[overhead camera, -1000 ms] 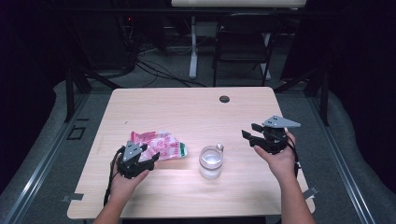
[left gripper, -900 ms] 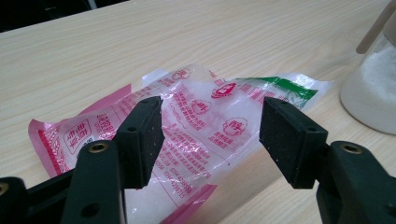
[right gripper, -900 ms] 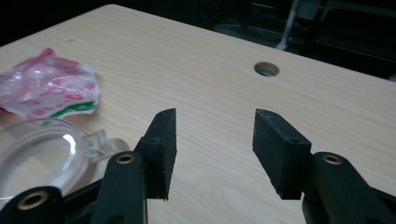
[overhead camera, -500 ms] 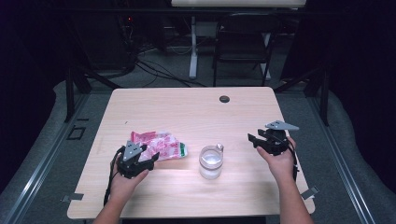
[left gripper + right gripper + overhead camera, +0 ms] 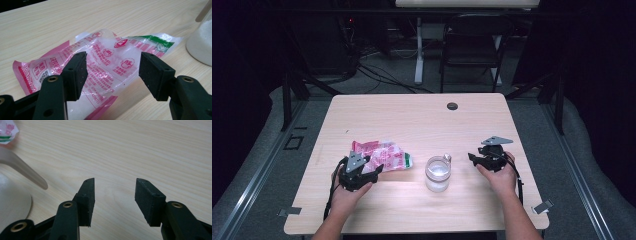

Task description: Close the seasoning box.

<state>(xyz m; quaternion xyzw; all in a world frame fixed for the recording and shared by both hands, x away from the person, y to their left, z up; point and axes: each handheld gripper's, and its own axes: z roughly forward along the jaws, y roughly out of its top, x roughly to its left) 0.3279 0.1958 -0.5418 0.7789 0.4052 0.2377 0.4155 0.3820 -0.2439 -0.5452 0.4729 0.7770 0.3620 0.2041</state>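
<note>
Nearest the person, left gripper (image 5: 371, 170) low over the table (image 5: 412, 120), jaws spread wide and released, pads clear of the pink-printed plastic bag (image 5: 105, 60) lying flat just ahead between them. Right gripper (image 5: 476, 159) down near the wood on the other side, jaws likewise parted with bare table between. Between the two, glass jar (image 5: 438, 173) of white powder, standing upright just beside the bag's green end. Far off, small dark round plug (image 5: 452, 106) near the far edge.
</note>
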